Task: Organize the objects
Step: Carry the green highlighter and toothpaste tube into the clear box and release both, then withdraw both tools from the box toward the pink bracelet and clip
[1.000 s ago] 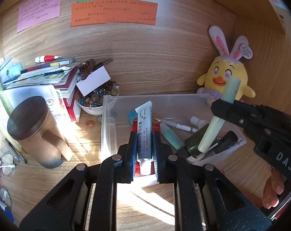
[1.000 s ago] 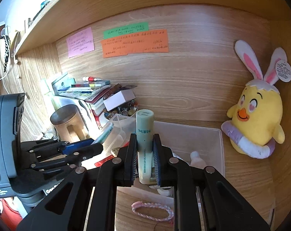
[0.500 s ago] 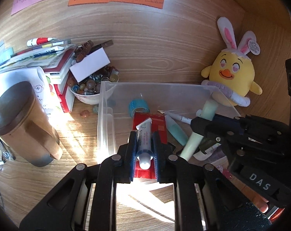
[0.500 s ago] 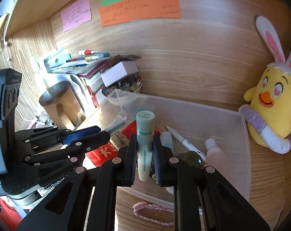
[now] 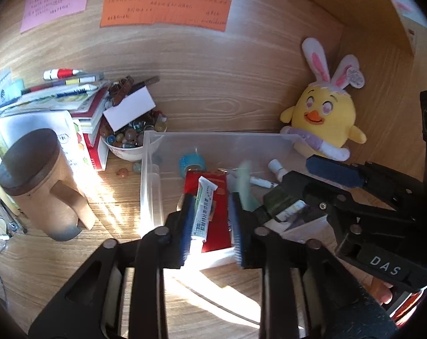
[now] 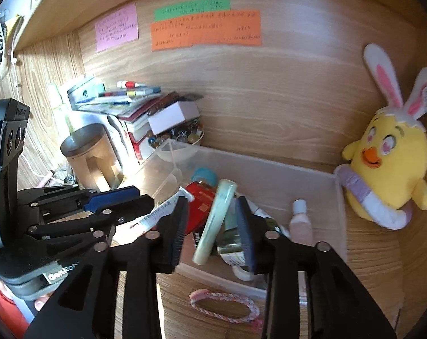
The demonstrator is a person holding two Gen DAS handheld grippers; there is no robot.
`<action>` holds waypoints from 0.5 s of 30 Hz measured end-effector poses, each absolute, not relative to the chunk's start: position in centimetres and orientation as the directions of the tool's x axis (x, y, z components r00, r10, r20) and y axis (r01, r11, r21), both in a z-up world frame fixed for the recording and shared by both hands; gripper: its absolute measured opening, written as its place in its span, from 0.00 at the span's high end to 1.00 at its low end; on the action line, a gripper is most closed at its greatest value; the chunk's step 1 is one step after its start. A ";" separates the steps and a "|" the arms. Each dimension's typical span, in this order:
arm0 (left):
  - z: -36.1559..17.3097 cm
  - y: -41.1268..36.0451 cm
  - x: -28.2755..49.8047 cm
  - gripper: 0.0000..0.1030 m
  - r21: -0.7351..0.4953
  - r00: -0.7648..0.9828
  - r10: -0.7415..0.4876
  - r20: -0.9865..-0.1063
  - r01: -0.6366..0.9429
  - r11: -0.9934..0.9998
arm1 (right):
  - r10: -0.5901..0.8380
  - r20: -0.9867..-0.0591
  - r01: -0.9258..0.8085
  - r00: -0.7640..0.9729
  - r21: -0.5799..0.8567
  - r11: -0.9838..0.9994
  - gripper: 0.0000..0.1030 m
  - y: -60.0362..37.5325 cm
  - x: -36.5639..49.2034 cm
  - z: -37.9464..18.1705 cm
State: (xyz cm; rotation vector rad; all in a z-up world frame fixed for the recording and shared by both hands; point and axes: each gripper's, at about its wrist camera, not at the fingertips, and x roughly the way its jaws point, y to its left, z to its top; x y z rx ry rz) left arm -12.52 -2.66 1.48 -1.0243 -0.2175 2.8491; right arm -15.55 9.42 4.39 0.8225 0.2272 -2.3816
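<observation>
A clear plastic bin (image 5: 149,175) (image 6: 337,197) holds a red packet (image 5: 219,220), a blue tape roll (image 5: 192,163), a small bottle (image 6: 299,220) and pens. My left gripper (image 5: 210,206) hangs over the bin's near end, jaws opening. A white printed tube (image 5: 203,212) (image 6: 162,212) lies between them along the left pad, with a gap to the right pad. My right gripper (image 6: 212,206) (image 5: 291,180) is over the bin too, jaws opening. A pale green tube (image 6: 216,220) (image 5: 243,175) tilts loose between them, touching neither pad.
A yellow plush chick (image 5: 323,121) sits against the bin's far right corner. On the left stand a wooden lidded mug (image 5: 41,180), a bowl of marbles (image 5: 128,141) and stacked books (image 5: 80,104). A pink hair tie (image 6: 224,305) lies before the bin.
Both grippers came down over the bin, then their jaws parted. The white tube and the green tube are let go, and the green one has tipped sideways.
</observation>
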 end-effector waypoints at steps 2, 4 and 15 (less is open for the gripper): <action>1.9 -2.4 -11.7 0.64 -0.159 -0.778 0.140 -0.612 -0.053 -0.986 | -0.489 -0.596 0.590 -0.637 0.031 -0.807 0.57 10.2 -14.9 4.8; 2.2 -2.1 -11.1 0.53 -0.151 -0.787 0.131 -0.603 -0.048 -0.987 | -0.489 -0.587 0.586 -0.645 0.031 -0.810 0.54 11.0 -14.4 5.1; 1.7 -0.5 -8.0 0.35 -0.116 -0.782 0.109 -0.613 -0.048 -0.992 | -0.471 -0.562 0.552 -0.680 0.030 -0.834 0.41 15.5 -11.5 4.8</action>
